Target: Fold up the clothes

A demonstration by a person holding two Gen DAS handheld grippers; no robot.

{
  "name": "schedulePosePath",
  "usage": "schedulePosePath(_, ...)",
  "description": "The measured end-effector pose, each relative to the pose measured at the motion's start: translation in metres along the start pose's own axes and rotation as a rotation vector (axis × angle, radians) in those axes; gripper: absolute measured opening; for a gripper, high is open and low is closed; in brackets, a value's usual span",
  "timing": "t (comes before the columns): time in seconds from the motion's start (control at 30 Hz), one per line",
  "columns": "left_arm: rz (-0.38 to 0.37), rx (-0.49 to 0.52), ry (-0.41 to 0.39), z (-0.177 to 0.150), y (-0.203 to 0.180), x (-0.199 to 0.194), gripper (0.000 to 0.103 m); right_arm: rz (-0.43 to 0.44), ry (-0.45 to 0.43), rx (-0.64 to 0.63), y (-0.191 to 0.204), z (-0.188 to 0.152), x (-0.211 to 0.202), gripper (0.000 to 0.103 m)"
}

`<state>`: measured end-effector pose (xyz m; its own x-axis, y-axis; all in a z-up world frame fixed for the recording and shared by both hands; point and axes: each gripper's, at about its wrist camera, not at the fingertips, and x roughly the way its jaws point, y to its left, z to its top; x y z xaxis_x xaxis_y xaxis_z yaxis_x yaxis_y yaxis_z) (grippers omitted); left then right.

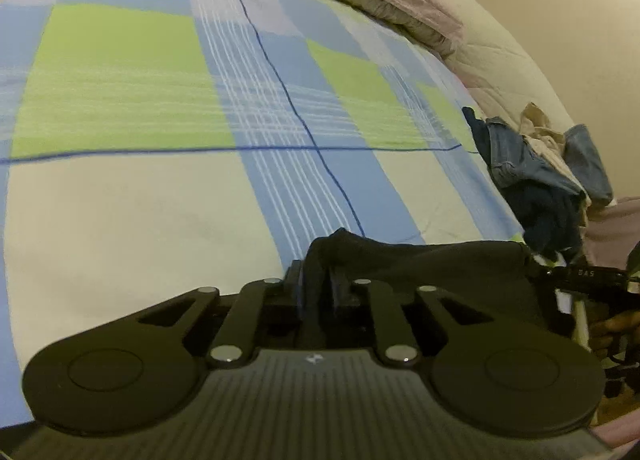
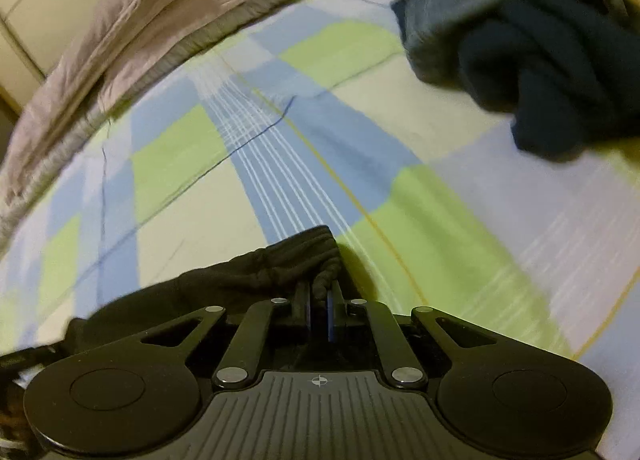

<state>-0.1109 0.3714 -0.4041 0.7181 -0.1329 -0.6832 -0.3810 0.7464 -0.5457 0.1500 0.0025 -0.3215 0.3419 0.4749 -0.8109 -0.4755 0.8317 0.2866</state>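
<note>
A black garment (image 1: pixel 420 260) is stretched between the two hand-held grippers, low over a bed. In the left wrist view, the left gripper (image 1: pixel 316 284) is clamped on a bunched corner of this dark cloth, which rises in a small peak just beyond its fingertips and then runs away to the gripper's right as a long dark band. In the right wrist view, the right gripper (image 2: pixel 319 300) is pinched tight on a gathered, ribbed edge of the same black garment (image 2: pixel 256 272), with the rest of the cloth trailing off to that gripper's left.

Under and ahead of both grippers lies a checked bedsheet (image 1: pixel 160 100) in blocks of blue, lime green and pale cream, crossed by thin white stripes and dark blue lines.

Ahead and to the right of the left gripper, at the sheet's edge, sits a pile of unfolded clothes (image 1: pixel 536 176), with denim, dark blue and beige pieces heaped together. From the right gripper the pile (image 2: pixel 540 52) is ahead and to its right, blurred, showing mostly dark blue fabric.

Far ahead of both grippers, a rumpled pinkish-grey blanket (image 2: pixel 132 20) runs along the bed's far side against a cream padded wall (image 1: pixel 520 20).

At the right edge of the left wrist view, part of a hand (image 1: pixel 612 330) shows beside dark gripper hardware.
</note>
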Motion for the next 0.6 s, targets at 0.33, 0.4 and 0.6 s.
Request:
schedulePosePath(0.33, 0.058, -0.03, -0.113, -0.014, 0.007, -0.09, 0.004, -0.086, -0.208, -0.202, 0.076, -0.009, -0.047, 0.04)
schedulePosePath(0.4, 0.01, 0.044, -0.084, -0.021, -0.012, -0.076, 0.005, 0.031, -0.155, -0.311, 0.114, -0.02, -0.026, 0.04)
schedulePosePath(0.6, 0.032, 0.09, -0.074, -0.045, -0.001, -0.03, 0.003, -0.012, -0.049, -0.62, 0.159, -0.063, 0.056, 0.04)
